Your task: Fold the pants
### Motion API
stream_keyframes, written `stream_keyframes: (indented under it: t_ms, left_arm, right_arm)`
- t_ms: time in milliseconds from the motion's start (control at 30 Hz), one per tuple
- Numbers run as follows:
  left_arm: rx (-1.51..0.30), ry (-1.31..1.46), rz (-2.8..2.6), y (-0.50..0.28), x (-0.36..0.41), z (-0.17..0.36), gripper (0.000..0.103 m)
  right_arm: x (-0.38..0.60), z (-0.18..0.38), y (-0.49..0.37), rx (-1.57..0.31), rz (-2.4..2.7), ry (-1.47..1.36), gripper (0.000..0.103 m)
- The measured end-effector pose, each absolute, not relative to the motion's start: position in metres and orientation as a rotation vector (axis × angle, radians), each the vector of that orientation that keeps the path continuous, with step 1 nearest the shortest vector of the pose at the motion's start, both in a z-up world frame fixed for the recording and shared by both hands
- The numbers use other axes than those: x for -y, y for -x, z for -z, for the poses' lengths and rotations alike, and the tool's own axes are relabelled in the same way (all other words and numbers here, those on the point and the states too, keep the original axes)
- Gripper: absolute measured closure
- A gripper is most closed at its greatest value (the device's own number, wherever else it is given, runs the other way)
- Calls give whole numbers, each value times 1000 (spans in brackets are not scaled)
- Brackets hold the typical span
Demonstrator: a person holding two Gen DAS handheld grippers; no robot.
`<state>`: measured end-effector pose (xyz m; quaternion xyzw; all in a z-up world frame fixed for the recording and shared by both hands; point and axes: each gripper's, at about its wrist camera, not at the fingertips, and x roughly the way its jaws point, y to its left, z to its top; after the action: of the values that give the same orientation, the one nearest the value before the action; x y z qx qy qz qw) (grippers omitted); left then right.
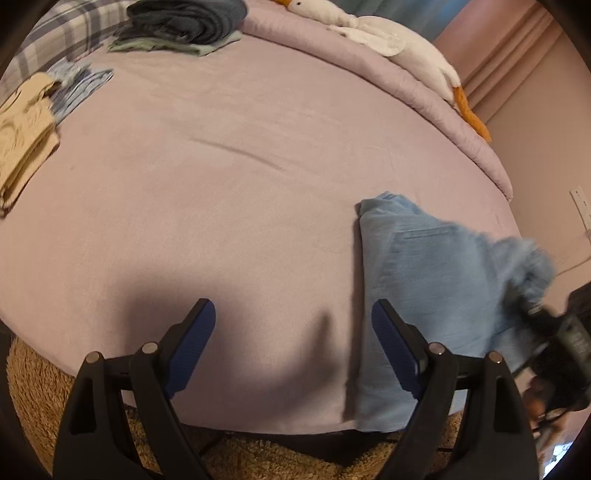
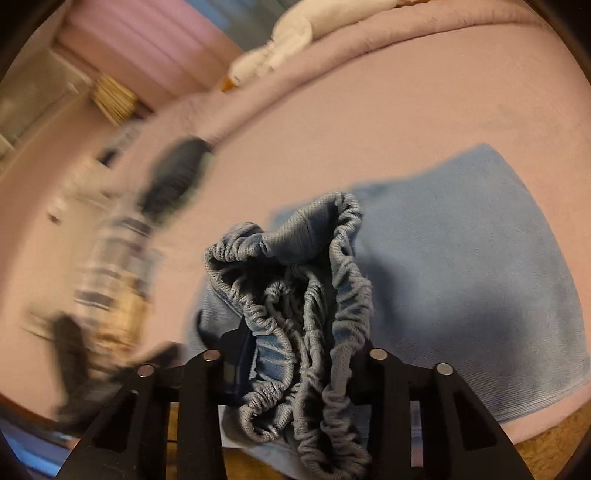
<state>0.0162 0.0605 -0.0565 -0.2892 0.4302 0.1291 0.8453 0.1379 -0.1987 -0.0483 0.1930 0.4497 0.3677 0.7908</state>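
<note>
Light blue pants [image 1: 424, 266] lie partly folded on the lilac bed [image 1: 221, 166], near its front right edge. In the right wrist view the pants' flat part [image 2: 461, 258] spreads over the sheet, and the gathered elastic waistband [image 2: 295, 295] is bunched up between the fingers of my right gripper [image 2: 306, 332]. That gripper is shut on the waistband and holds it above the sheet. My left gripper [image 1: 293, 310] hangs open over the bed's front edge with nothing between its fingers. Its right finger [image 1: 395, 343] is over the pants' left edge.
Folded clothes sit at the far left: a beige stack [image 1: 22, 147], a pale blue piece [image 1: 77, 85], a dark blue pile [image 1: 188, 18] on a green one [image 1: 177, 46]. A white plush goose [image 1: 388, 37] lies on the rolled comforter [image 1: 424, 96]. A shaggy brown rug [image 1: 33, 387] lies below the bed edge.
</note>
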Motion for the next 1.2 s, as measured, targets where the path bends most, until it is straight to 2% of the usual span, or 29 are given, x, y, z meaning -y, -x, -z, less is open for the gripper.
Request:
stream_keyframes:
  t_ms: [133,200,367,400,433,533,567,667,833,933,1033,1100,1200]
  left_arm:
    - [-886,608,-226,-25,-50,52,16]
    - [-894,603,-201,-32,-43,55,16]
    - [-954,610,-91,-53,-17,76,18]
    - [-968,619,-62,-56,-11,81,18]
    - [-977,624,-45,-59,-8,85,18]
    - [-973,580,-48,-62,3,87,24]
    - [-968,570,-39,-63,5,86,30]
    - [-966,634,21,-66,3,84,47]
    - [-966,707,119,-71,6,87,49]
    - [-990,654,104,-75,18,92,48]
    - [-983,583,67,-74,26,97,53]
    - [-984,556,57,-75,28,95,53]
    - [-985,536,47,-77,30,95,53]
  right_arm:
    - [231,-2,-123,-784,-718,-371,64]
    - [245,-9,-122,-754,-690,-346,64]
    - [248,49,-150,-924,-502,-294,63]
    - [247,72,-158,-979,-425,-258,62]
    - [249,82,-162,-1005,-390,-247,54]
    - [261,82,-161,-980,-387,-291,43]
    - [263,77,-162,-990,-356,-268,35]
    - [267,57,-156,-958,-295,-211,32]
    - [280,28,-140,-859,-338,-231,31]
    - [259,41,-146,-875,-374,-199,31]
    - [251,68,-156,-948,-325,-128,57]
    - [261,70,-151,-918,-349,-135,64]
    - [276,74,-150,-929,-341,-152,65]
